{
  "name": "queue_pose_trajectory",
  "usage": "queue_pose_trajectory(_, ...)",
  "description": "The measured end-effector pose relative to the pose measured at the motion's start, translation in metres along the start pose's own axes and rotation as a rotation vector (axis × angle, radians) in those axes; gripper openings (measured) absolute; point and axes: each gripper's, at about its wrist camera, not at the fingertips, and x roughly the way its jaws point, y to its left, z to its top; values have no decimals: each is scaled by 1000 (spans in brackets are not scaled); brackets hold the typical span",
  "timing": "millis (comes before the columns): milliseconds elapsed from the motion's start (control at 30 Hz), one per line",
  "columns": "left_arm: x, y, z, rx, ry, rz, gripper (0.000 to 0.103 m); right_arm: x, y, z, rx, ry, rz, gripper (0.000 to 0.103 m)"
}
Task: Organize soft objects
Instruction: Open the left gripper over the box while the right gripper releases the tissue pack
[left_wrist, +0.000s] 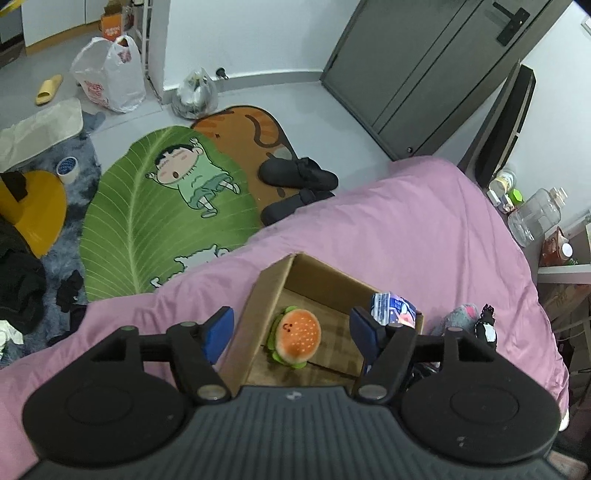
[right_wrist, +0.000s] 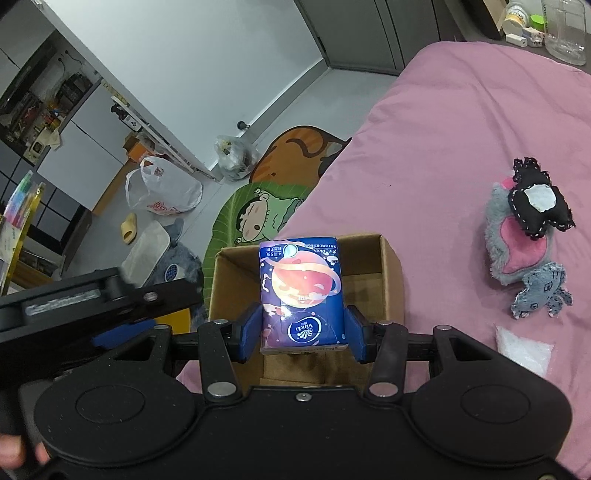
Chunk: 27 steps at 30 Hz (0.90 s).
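Right gripper (right_wrist: 302, 334) clamps the tissue pack (right_wrist: 302, 291) above the cardboard box (right_wrist: 392, 266) on the bed, left gripper (left_wrist: 291, 328) spread wide over the burger plush (left_wrist: 295, 338) inside; soft pack may slip, or catch the rim.

My left gripper (left_wrist: 291, 326) hangs with fingers spread wide; my right gripper (right_wrist: 302, 334) is clamped on a tissue pack (right_wrist: 302, 291).
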Motion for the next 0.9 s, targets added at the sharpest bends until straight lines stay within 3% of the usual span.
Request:
queue_pose_trajectory(333, -35, 23, -1, -12, -47, 32, 72, 24, 10, -7, -26, 26, -58, 48)
queue_pose_trajectory(433, -42, 30, -3, -20, -54, 44, 73, 26, 10, -6, -27, 7, -82, 56)
queue_pose_trajectory(600, -52, 40, -8, -40, -64, 54, 75, 11, 10, -8, -19, -24, -88, 83)
queue_pose_trajectory(900, -72, 44, -19, -13, -94, 48, 91, -31, 8, -12, -39, -104, -89, 100)
